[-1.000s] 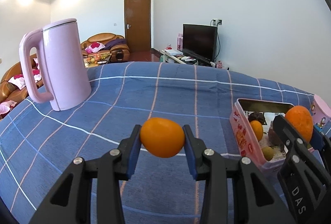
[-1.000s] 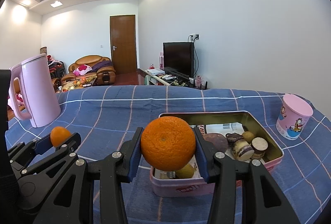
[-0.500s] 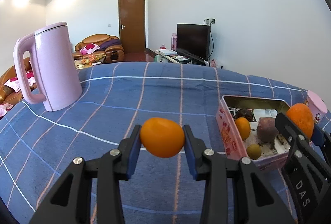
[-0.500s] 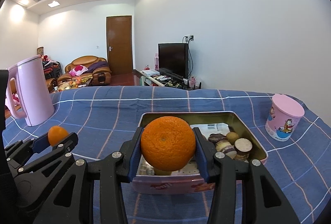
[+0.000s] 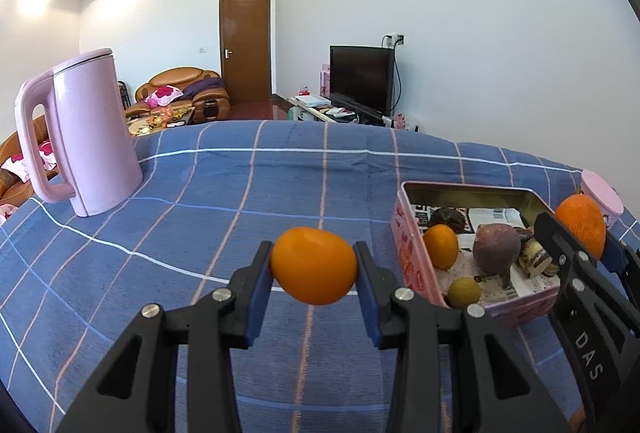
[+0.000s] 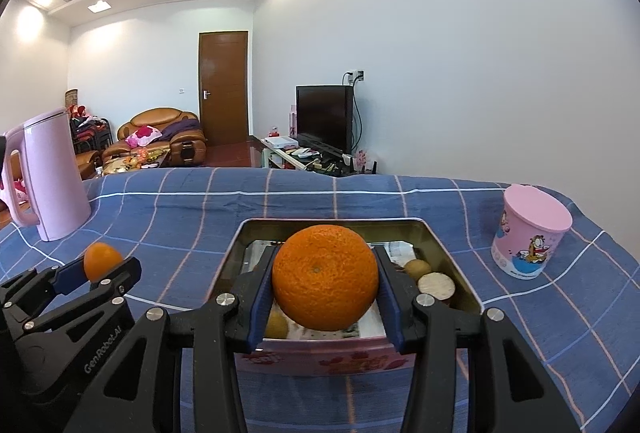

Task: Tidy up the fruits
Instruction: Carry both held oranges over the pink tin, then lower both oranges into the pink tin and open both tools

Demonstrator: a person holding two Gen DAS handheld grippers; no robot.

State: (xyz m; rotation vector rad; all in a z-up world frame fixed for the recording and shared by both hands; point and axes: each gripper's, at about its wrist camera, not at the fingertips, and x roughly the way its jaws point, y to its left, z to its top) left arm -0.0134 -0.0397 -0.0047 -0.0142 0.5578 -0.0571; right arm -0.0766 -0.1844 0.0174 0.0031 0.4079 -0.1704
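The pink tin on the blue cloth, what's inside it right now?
Inside the pink tin: a small orange fruit, a purplish round one, a little yellow-green one, printed paper. The right gripper hides the far corner.

Reads "DAS" on the right gripper (image 5: 600, 253) beside the pink tin (image 5: 412, 253); "GenRobot.AI" on the left gripper (image 6: 100, 273).

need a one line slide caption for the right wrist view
Right gripper holds a large orange over the open pink tin on a blue checked cloth.
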